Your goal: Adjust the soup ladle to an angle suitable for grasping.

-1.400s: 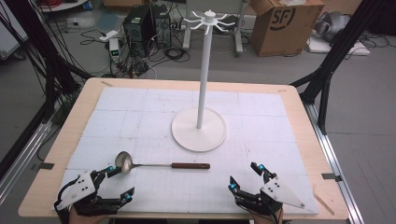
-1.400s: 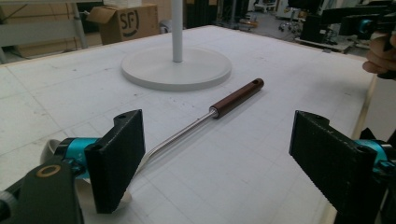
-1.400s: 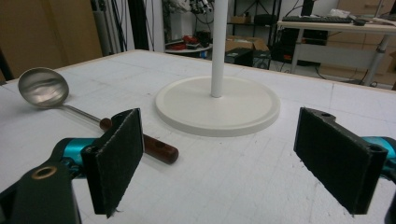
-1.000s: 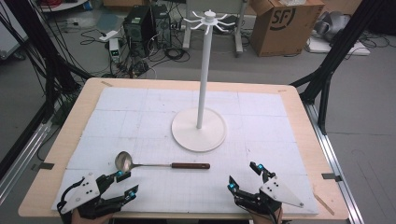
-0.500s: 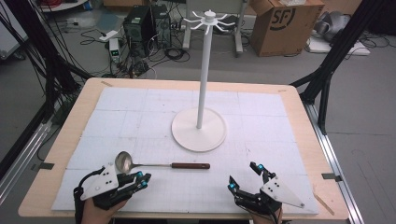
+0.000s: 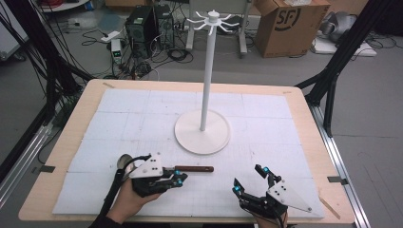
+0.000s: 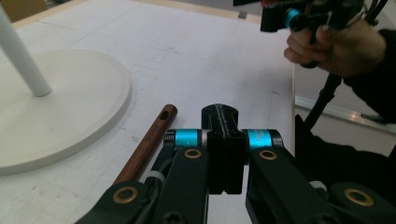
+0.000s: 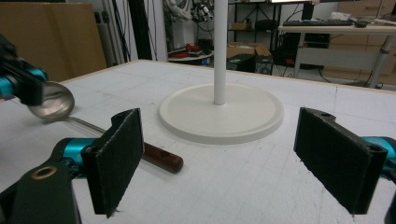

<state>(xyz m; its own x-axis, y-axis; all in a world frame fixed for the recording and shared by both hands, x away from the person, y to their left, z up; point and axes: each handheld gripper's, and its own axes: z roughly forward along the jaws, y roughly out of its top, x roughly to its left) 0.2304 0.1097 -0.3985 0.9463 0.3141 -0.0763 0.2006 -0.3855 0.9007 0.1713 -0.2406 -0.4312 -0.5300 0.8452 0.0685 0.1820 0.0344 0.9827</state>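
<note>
A light wooden table (image 6: 78, 124) carries a white gridded mat (image 6: 138, 124) that covers most of its top, leaving a bare wood border all round. Small metal brackets (image 6: 334, 179) sit at the table's side edges, and an aluminium rail (image 6: 23, 156) runs along its left side. Black frame struts (image 6: 340, 59) rise at the right. On the grey floor (image 6: 375, 109) beyond the far edge stand two dark computer towers (image 6: 142, 26) among tangled black cables (image 6: 159, 57), with a white power strip (image 6: 116, 49) just beside them. An open cardboard box (image 6: 290, 23) with printed letters stands farther right. In the right gripper view, a desk (image 8: 336, 30) bears a keyboard (image 8: 322, 22).
</note>
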